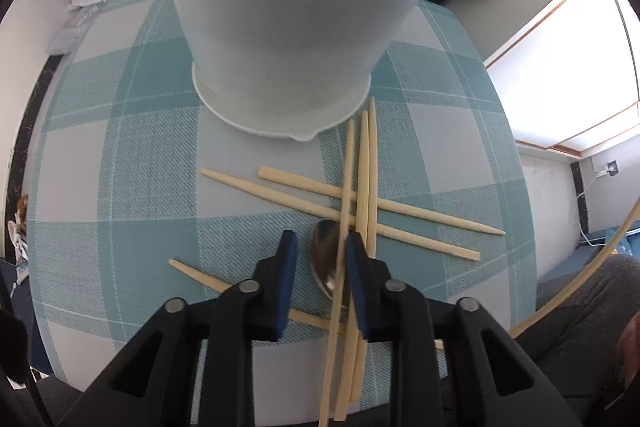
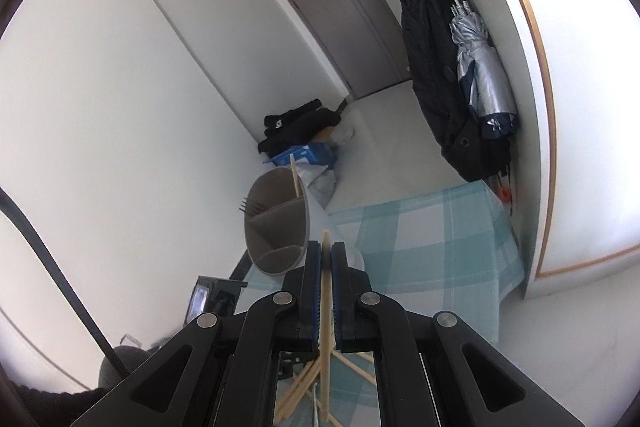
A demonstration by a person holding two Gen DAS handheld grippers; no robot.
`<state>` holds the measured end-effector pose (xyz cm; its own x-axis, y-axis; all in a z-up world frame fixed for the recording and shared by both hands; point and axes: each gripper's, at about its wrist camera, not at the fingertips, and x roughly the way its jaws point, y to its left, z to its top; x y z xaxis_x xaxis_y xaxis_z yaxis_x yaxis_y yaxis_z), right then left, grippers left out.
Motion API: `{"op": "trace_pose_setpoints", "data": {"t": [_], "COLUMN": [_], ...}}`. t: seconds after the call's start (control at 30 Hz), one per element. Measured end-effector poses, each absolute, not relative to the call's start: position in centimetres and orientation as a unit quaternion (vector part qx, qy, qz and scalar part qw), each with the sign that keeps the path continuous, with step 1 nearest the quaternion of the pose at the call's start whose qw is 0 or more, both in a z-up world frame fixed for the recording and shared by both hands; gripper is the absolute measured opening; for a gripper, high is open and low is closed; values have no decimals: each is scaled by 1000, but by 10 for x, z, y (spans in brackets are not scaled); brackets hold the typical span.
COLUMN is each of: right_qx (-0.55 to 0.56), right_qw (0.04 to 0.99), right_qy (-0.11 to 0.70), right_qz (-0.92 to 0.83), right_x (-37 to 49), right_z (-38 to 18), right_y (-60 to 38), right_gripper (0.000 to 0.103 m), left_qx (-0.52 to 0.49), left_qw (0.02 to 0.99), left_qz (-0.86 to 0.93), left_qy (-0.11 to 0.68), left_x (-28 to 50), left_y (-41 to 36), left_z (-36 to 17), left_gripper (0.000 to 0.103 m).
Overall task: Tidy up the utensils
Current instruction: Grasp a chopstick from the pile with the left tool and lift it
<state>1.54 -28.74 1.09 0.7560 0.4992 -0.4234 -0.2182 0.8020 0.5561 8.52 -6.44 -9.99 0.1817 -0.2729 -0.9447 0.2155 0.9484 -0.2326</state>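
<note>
We are closing the left claw around a light, stiff, slippery chopstick lying over a spoon on the surface; mid-shaft suits. The right claw is gripping another chopstick near the holder.

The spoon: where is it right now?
In the left wrist view, the spoon lies on the checked cloth under crossed chopsticks, between the left gripper's jaws.
</note>
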Motion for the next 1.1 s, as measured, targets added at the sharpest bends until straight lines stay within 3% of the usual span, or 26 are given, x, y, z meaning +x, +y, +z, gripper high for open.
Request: {"op": "trace_pose_setpoints", "data": {"t": [0.07, 0.13, 1.1], "right_qx": [246, 246, 235], "right_qw": [904, 905, 908], "right_qy": [287, 286, 288], "right_qz": [198, 197, 192], "right_x": [15, 14, 10], "right_z": [11, 11, 9], "right_y": [-288, -288, -275], "right_gripper": [4, 4, 4], "left_qx": [-23, -33, -45], "left_qw": [769, 768, 772], "left_qz": [-149, -150, -96], "left_qy": [622, 622, 626], "left_x": [85, 86, 63], "left_y": [-65, -64, -8], "left_z": [-101, -102, -104], "left_gripper": [6, 5, 2]}}
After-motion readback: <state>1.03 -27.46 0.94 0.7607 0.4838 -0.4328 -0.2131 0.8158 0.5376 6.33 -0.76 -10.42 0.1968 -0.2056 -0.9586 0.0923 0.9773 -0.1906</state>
